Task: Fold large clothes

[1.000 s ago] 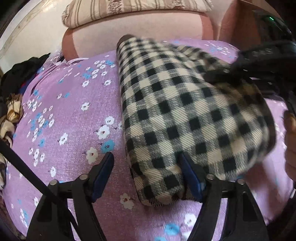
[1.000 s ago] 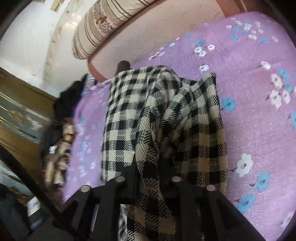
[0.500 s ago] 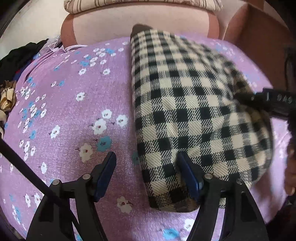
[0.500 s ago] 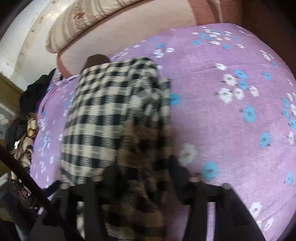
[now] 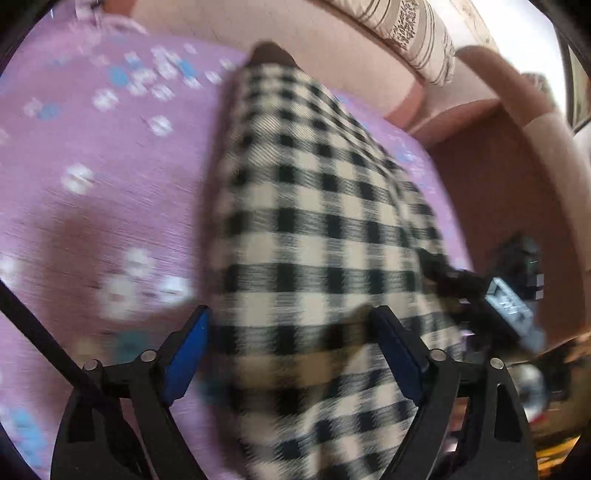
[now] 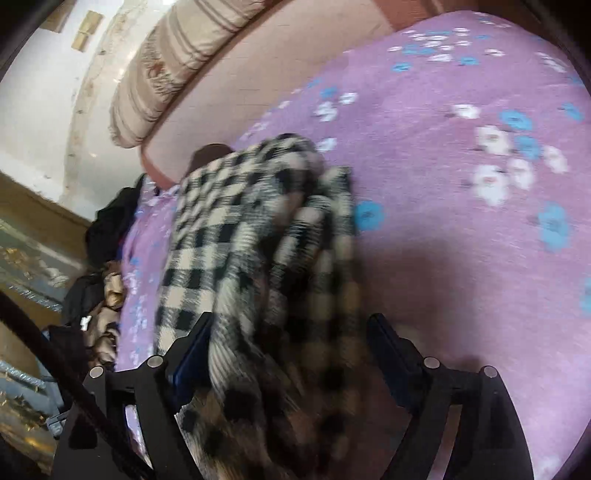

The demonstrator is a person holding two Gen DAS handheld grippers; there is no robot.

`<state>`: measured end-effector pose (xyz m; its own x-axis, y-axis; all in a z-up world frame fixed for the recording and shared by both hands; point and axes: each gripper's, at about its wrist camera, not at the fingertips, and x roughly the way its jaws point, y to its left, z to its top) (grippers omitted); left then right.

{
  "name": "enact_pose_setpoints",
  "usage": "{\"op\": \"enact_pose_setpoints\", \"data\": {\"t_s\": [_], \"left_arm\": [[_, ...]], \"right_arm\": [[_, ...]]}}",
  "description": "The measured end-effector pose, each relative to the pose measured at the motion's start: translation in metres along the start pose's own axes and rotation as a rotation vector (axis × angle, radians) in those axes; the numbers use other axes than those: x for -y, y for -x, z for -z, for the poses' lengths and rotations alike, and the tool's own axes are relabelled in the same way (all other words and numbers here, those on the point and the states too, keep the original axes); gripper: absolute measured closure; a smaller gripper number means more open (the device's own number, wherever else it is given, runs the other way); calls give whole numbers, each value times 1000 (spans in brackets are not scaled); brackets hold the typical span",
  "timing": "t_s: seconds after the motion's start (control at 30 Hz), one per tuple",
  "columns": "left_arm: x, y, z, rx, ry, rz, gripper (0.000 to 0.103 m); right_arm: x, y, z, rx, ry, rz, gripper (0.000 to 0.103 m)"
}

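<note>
A black and cream checked garment [image 5: 317, 221] lies folded lengthwise on the purple flowered bedsheet [image 5: 96, 192]. My left gripper [image 5: 291, 354] is open, and the near end of the garment lies between its blue pads. The other gripper [image 5: 480, 295] shows at the garment's right edge in this view. In the right wrist view the garment [image 6: 236, 236] is bunched, with a fold standing up. My right gripper [image 6: 291, 354] is open with the cloth lying between its fingers. Both views are blurred by motion.
A pink headboard [image 5: 354, 48] with a striped bolster [image 5: 413, 33] runs along the far side. A pile of dark and tan clothes [image 6: 99, 266] lies at the bed's left edge. A wooden cabinet [image 6: 26, 258] stands beyond it.
My right gripper has opened and let go of the garment. My left gripper has swung to the right, so the garment now lies between its open fingers.
</note>
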<state>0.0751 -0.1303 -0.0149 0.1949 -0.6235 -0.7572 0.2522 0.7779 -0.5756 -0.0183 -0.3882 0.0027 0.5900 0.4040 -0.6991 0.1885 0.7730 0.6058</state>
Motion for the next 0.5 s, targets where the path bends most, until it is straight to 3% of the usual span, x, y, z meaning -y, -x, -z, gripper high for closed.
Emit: {"op": "enact_pose_setpoints", "data": {"t_s": [0.03, 0.1, 0.17, 0.2, 0.3, 0.37, 0.43, 0.5], "left_arm": [[1, -4, 0, -3, 4, -13, 16], [5, 0, -1, 15, 0, -30, 34], [8, 14, -3, 36, -17, -27, 62], [9, 26, -7, 53, -34, -32, 65], [13, 58, -21, 121, -93, -93, 66], [13, 70, -32, 142, -123, -140, 65], [2, 69, -39, 134, -120, -206, 59], [-9, 56, -40, 113, -125, -352, 54]], "right_arm": [[-1, -6, -2, -3, -4, -18, 18], [-3, -16, -5, -33, -58, -73, 56], [-18, -17, -8, -13, -57, -56, 61], [-31, -14, -10, -1, -31, -61, 63], [-64, -7, -17, 37, 6, -166, 66], [-81, -8, -18, 58, 38, -170, 66], [-88, -18, -16, 44, 53, -116, 63], [-87, -36, -11, -2, 66, 23, 51]]}}
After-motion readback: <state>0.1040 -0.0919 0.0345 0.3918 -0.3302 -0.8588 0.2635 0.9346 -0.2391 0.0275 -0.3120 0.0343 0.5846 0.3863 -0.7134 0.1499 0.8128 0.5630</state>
